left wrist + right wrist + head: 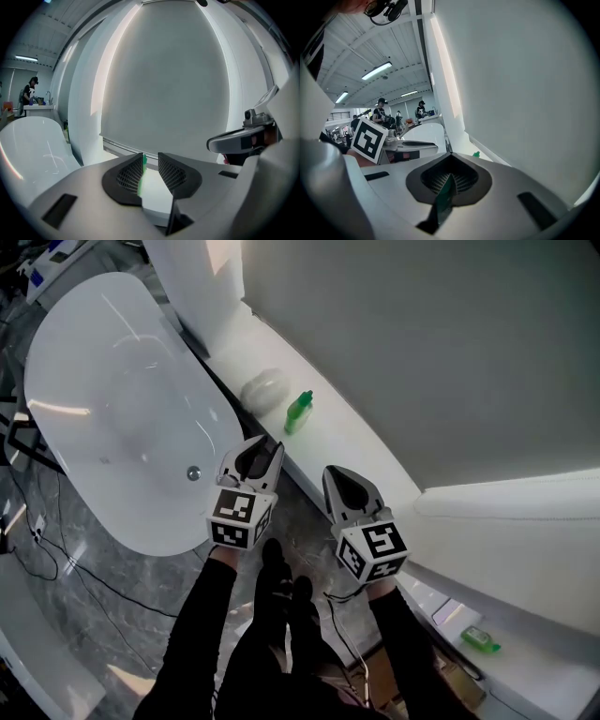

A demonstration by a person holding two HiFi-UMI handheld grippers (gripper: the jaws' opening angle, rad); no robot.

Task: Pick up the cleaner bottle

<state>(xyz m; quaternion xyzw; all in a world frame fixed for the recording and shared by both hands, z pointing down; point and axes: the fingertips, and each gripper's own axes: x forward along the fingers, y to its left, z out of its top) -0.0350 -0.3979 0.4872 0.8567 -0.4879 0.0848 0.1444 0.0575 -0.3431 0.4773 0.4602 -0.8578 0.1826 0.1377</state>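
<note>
I held my left tongs (150, 159) slightly apart with nothing between them, lined up on the green cleaner bottle (298, 412), which sat well ahead on the white ledge (339, 434) beside the bathtub (42, 362). My right tongs (449, 177) were closed together, empty, probably just standing by. The tub looked empty; I couldn't judge how full the bottle was.

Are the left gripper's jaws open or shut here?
Open. The left gripper view shows the left gripper with jaws apart, nothing gripped; the cleaner bottle is farther ahead, untouched.
</note>
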